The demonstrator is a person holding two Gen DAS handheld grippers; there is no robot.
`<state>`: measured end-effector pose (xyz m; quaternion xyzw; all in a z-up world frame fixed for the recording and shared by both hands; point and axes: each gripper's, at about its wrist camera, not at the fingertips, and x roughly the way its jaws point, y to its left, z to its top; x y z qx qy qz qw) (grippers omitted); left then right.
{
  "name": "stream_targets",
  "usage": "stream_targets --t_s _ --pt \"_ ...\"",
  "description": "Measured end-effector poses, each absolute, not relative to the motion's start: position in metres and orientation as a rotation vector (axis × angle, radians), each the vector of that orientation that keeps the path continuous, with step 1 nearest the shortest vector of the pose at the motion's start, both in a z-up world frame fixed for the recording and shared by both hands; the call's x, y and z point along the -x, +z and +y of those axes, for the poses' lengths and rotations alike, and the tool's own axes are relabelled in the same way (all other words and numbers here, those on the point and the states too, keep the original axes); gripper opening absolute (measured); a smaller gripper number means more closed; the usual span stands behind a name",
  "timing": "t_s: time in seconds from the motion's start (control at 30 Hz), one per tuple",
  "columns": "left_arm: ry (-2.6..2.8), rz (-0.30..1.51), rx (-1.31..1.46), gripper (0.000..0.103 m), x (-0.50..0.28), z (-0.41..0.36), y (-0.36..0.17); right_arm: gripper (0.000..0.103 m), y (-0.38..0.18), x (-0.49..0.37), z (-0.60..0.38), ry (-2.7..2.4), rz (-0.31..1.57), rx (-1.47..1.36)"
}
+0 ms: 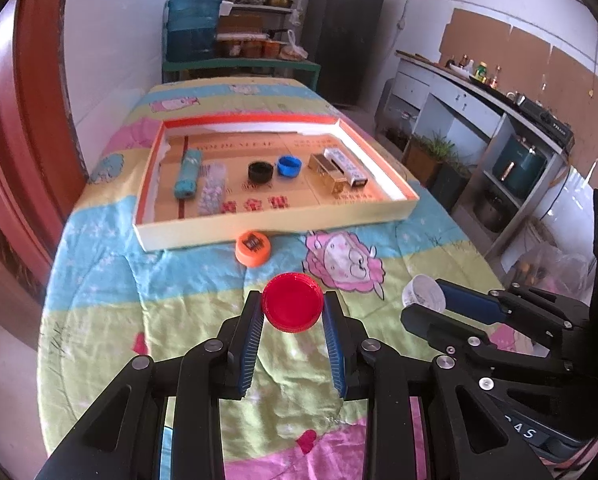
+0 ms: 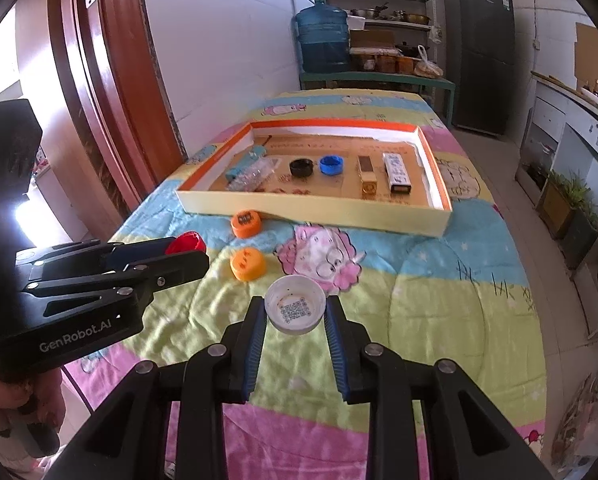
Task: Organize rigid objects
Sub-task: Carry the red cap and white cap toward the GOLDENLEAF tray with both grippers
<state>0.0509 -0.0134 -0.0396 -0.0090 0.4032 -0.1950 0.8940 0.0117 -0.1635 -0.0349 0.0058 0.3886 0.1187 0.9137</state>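
Observation:
My left gripper [image 1: 293, 306] is shut on a red bottle cap [image 1: 292, 302], held above the quilt; it shows from the side in the right wrist view [image 2: 187, 254]. My right gripper [image 2: 295, 312] is shut on a white cap [image 2: 295, 309] with a printed code inside; it also shows in the left wrist view [image 1: 423, 294]. Two orange caps lie on the quilt, one [image 2: 246, 222] against the tray's front wall, one [image 2: 248, 263] nearer me. The shallow cardboard tray [image 1: 259, 228] holds a black cap [image 1: 260, 171], a blue cap [image 1: 289, 166] and several small boxes.
The table is covered with a cartoon quilt [image 2: 419, 300]. A red door frame [image 2: 99, 100] and white wall stand to the left. A counter with shelves [image 1: 499, 140] runs along the right; a water jug [image 1: 193, 24] and a dark fridge [image 1: 345, 32] stand behind.

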Motion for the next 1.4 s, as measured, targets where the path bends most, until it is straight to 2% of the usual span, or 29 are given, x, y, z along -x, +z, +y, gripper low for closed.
stream_targets --t_s 0.67,1.4 --pt "-0.378 0.821 0.045 0.03 -0.088 0.001 -0.011 0.03 -0.008 -0.055 -0.151 0.26 0.8 0.012" --pt "-0.396 0.835 0.042 0.031 -0.122 -0.014 -0.013 0.03 -0.006 -0.089 -0.168 0.23 0.797 0.014"
